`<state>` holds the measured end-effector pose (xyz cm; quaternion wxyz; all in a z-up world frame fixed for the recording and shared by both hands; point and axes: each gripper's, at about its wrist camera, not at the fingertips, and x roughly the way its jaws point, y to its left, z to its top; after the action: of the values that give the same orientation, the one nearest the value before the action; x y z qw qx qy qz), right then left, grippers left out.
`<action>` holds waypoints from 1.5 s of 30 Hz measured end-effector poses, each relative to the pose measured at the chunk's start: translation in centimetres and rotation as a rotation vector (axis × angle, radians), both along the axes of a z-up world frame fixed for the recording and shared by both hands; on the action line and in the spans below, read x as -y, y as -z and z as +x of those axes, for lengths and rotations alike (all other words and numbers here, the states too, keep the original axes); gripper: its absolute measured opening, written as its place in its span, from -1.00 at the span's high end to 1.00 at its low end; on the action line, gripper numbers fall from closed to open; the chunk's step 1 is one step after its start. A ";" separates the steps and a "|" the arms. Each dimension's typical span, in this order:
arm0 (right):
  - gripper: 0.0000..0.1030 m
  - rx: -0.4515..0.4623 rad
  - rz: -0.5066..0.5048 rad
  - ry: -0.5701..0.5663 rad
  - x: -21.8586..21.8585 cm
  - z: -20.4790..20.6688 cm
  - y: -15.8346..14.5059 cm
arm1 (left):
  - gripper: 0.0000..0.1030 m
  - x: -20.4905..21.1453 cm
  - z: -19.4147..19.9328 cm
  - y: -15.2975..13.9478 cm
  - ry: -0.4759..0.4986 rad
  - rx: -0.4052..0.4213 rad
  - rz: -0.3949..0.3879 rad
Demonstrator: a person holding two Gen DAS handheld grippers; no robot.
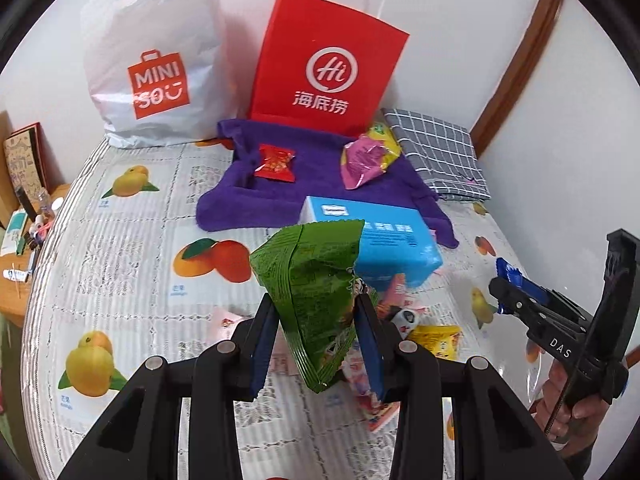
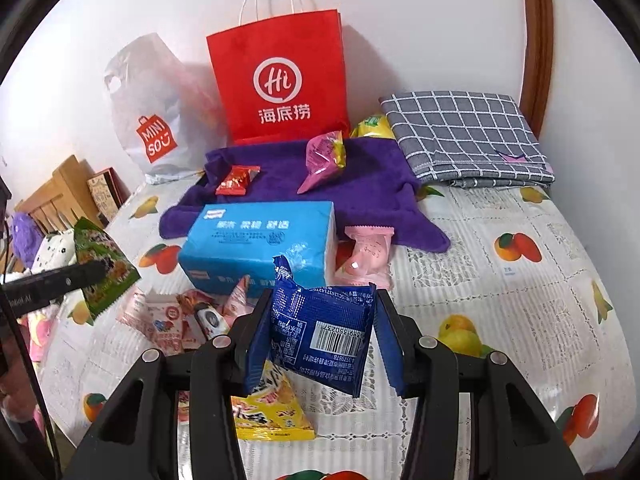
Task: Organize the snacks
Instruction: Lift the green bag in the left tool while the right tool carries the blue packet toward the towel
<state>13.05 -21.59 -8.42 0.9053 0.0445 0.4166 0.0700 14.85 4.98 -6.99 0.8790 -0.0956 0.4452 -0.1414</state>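
Note:
My left gripper point(image 1: 316, 340) is shut on a green snack packet point(image 1: 316, 280) and holds it above the table; it also shows in the right wrist view point(image 2: 102, 264). My right gripper point(image 2: 318, 340) is shut on a dark blue snack packet point(image 2: 324, 340), seen at the right of the left wrist view point(image 1: 516, 276). A red packet point(image 2: 238, 180) and a pink-yellow packet point(image 2: 322, 156) lie on a purple towel point(image 2: 372, 184). A pink packet point(image 2: 366, 256) lies beside a blue tissue box point(image 2: 260, 244). A yellow packet point(image 2: 272, 412) and several small packets point(image 2: 168, 316) lie below the grippers.
A red paper bag point(image 2: 280, 80) and a white MINISO plastic bag point(image 2: 156, 120) stand against the wall at the back. A folded grey checked cloth point(image 2: 464, 136) lies at the back right. The table has a fruit-print cover point(image 2: 500, 280). A wooden shelf point(image 1: 20, 240) is at left.

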 end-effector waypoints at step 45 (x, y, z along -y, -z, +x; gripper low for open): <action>0.07 0.020 0.065 -0.027 0.0 3.2 -1.6 | 0.29 3.9 3.5 -1.7 0.061 0.020 0.015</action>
<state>16.21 -21.60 -6.81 0.9064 0.0677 0.4056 0.0964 18.34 1.03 -5.33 0.8793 -0.0740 0.4403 -0.1655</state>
